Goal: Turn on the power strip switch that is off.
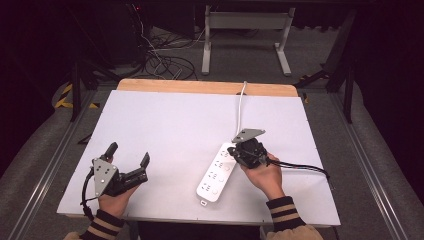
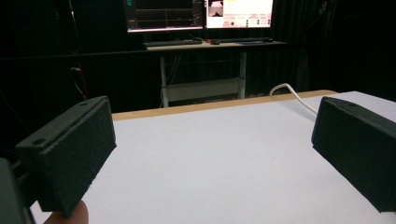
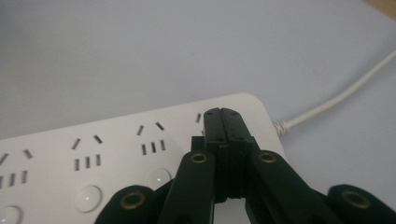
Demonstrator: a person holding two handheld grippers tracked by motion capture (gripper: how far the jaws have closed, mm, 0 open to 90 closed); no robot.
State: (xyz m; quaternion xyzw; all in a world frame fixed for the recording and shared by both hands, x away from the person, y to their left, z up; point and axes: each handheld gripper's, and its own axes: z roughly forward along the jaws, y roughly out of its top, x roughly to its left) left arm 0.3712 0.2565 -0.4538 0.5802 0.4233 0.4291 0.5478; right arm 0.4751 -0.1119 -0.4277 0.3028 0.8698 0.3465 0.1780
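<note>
White table (image 1: 165, 125), wood-edged; dark room, monitors behind. Power strip (image 1: 216, 172): white, multi-socket, cabled, right of centre. Right gripper (image 1: 239, 152): jaws together over its cable end, contact unclear. Left gripper (image 1: 128, 153): jaws apart.

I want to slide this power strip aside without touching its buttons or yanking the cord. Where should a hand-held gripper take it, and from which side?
Probably across the narrow width of the power strip, at the cord-free end nearest the person. It lies flat on the table, long and slim, so wide-open jaws coming from above can span its two long edges. The open left hand-held gripper looks suited; the right hand-held gripper is shut over the cord end.
</note>
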